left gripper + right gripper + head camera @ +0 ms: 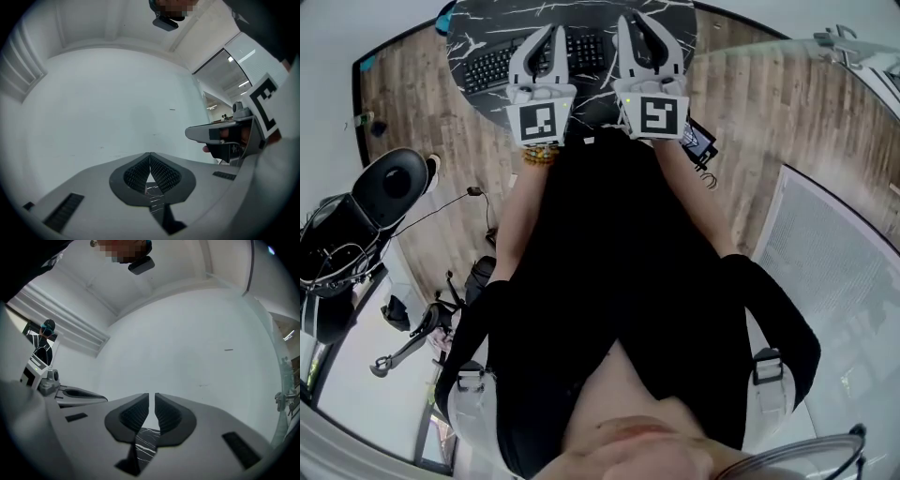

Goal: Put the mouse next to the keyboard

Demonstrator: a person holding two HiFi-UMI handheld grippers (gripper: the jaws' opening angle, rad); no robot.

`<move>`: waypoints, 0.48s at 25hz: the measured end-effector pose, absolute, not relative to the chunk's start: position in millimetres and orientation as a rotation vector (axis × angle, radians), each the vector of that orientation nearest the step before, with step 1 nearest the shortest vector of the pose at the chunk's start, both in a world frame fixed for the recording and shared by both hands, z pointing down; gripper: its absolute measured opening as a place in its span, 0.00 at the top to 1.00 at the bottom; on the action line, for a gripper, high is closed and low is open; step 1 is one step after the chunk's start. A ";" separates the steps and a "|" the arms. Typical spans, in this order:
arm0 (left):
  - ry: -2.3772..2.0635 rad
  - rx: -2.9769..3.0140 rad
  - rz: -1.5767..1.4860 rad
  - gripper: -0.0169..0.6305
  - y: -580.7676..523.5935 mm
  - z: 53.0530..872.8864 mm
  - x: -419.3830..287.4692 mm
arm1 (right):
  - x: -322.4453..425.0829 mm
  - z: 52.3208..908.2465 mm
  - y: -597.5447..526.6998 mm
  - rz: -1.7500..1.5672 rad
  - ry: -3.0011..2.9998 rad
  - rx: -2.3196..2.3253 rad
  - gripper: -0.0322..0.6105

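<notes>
Search step, I judge: your left gripper [546, 45] and right gripper [643, 36] hover empty above the keyboard [490, 64], jaws closed to a sliver; no mouse shows beside the keyboard; find it, then open the right.

Black white-veined tabletop [483, 28] above wood-plank floor [769, 122], black seat [394, 183] well apart at left.

Worktop [483, 23]: black surface with white marble veining, at the top of the head view. Keyboard [489, 67]: black, lying flat on the worktop with its long side running left to right; its middle is covered from view. The worktop stands on a wood-plank floor [750, 103]. A black chair [392, 180] is on the floor left of the worktop.
</notes>
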State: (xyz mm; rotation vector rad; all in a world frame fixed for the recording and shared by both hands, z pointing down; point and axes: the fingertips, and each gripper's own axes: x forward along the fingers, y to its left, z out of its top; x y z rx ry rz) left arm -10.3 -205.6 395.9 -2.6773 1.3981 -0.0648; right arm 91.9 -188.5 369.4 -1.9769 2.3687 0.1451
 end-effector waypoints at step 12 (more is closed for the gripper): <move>1.406 -2.680 -0.057 0.95 -201.3 395.6 -10.1 | 88.6 375.7 -188.2 0.146 2.396 -1.977 0.88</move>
